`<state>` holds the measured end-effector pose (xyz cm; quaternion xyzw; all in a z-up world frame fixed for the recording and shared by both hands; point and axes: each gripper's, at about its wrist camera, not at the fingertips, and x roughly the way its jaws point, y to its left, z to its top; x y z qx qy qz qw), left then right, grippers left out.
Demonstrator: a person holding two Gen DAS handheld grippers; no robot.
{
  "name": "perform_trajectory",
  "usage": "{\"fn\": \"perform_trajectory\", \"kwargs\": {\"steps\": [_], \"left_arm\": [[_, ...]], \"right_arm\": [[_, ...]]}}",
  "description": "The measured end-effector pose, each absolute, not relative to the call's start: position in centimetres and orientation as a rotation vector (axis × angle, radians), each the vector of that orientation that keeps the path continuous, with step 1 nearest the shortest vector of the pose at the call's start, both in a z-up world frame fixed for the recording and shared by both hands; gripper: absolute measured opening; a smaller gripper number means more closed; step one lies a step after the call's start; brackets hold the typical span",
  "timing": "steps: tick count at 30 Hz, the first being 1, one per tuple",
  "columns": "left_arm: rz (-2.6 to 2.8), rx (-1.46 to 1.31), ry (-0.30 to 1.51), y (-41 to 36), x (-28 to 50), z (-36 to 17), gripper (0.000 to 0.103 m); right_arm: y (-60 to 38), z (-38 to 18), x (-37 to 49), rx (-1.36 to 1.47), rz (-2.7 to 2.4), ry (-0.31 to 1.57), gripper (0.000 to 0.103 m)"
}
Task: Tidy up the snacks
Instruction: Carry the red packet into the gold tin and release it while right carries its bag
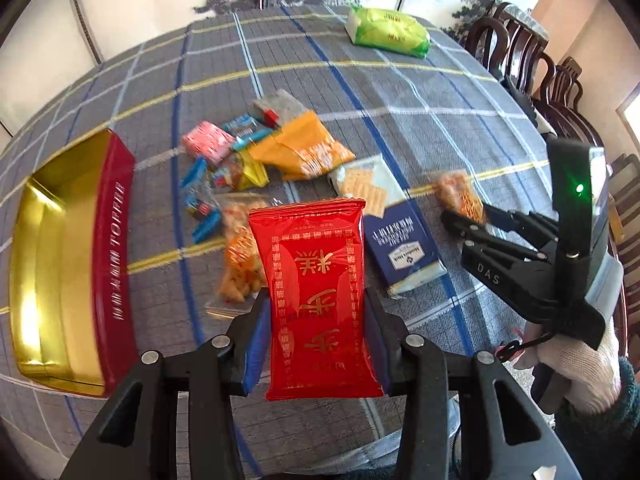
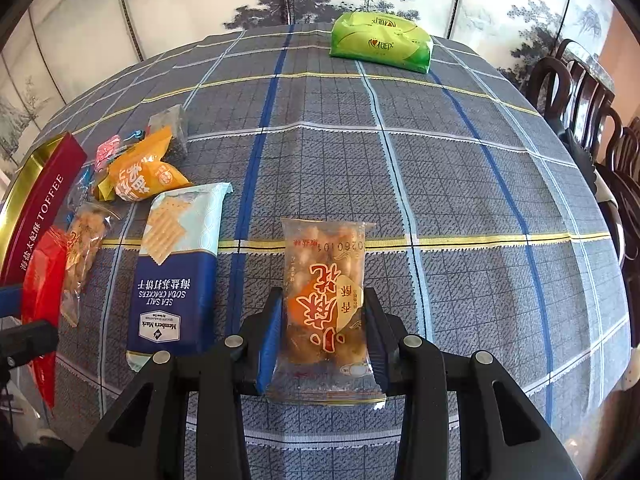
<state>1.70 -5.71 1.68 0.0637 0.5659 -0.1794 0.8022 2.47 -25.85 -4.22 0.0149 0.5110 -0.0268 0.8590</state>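
The left tongs [image 1: 318, 316] are clamped on a glossy red foil snack packet with gold characters [image 1: 316, 292], held above the table [image 1: 400, 92] in its grey plaid cloth. At nine o'clock of it sits a red-sided, gold-lined toffee tin [image 1: 60, 264]. The right tongs [image 2: 324, 332] are clamped on a clear plastic bag of fried twists [image 2: 326, 296]. At ten o'clock of that bag lies a blue-and-white soda cracker packet [image 2: 180, 268].
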Motion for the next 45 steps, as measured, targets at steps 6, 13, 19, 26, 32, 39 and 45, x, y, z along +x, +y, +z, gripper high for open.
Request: {"fn": "perform_trajectory", "kwargs": {"steps": [6,13,19,26,32,39,45], "left_arm": [[-0.3,0.125,1.126,-1.0,3.6,4.7,0.04],[-0.101,0.168,1.107,7.6,6.9,4.2,0.04],[0.011,0.172,1.163,14.0,8.5,1.2,0.04],[0.036,0.183,1.214,17.2,8.9,-1.4,0.04],[0.026,0.195,1.245,18.2,8.9,-2.8,0.04],[0.032,0.174,1.262,18.9,8.7,-3.6,0.04],[0.03,0.175,1.26,19.1,8.7,-3.7,0.042]], "right_arm": [[-26.0,-4.2,2.8,0.029,-0.052,1.091,0.04],[-25.9,-4.2,3.2,0.032,-0.064,1.108,0.04],[-25.9,-4.2,3.8,0.042,-0.079,1.14,0.041],[-26.1,-4.1,4.6,0.102,-0.123,1.17,0.044],[-25.8,-4.2,4.8,0.1,-0.171,1.169,0.041],[-25.5,-4.1,4.7,0.111,-0.209,1.161,0.038],[-25.1,-3.5,4.6,0.109,-0.244,1.14,0.038]]}}
